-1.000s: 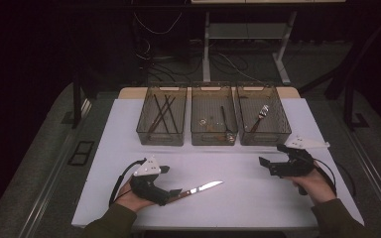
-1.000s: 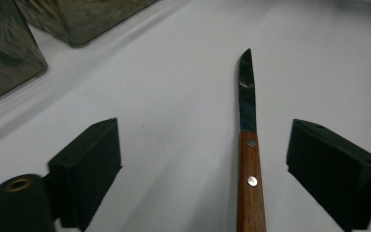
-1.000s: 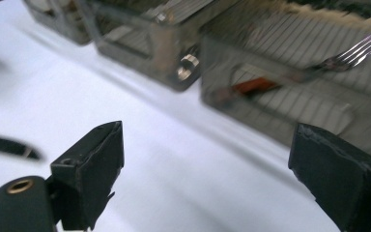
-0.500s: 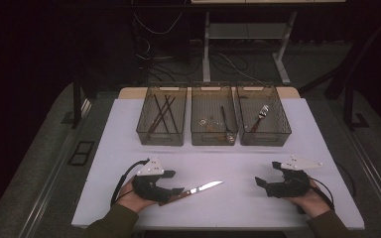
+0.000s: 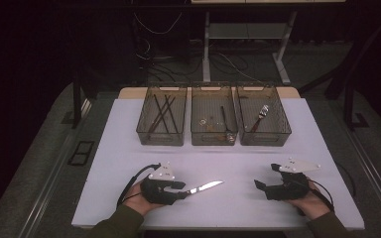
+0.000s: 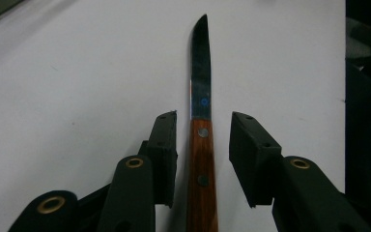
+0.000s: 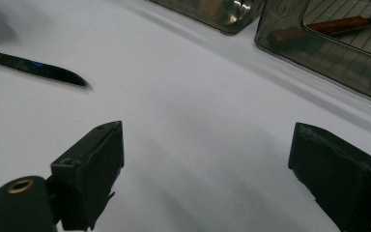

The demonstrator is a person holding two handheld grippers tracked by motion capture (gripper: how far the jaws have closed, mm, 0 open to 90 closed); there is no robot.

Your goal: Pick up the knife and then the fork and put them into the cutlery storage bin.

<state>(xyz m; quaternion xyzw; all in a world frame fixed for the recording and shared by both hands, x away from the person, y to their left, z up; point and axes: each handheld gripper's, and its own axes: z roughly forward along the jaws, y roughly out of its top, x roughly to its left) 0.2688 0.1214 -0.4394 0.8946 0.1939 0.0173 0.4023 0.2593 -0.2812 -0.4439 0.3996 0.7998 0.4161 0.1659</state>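
Grasp step: left gripper (image 6: 200, 140) straddles the knife (image 6: 202, 159) handle, jaws just been closing, pads not yet touching the wood, small gap each side. Knife lies flat on the table (image 5: 238, 163), lower centre of the high view, blade pointing right. Right gripper (image 5: 264, 187) at lower right, jaws wide, holding nothing. Next, likely: finish the squeeze on the handle, lift, carry toward a bin (image 5: 214, 119) at the back.
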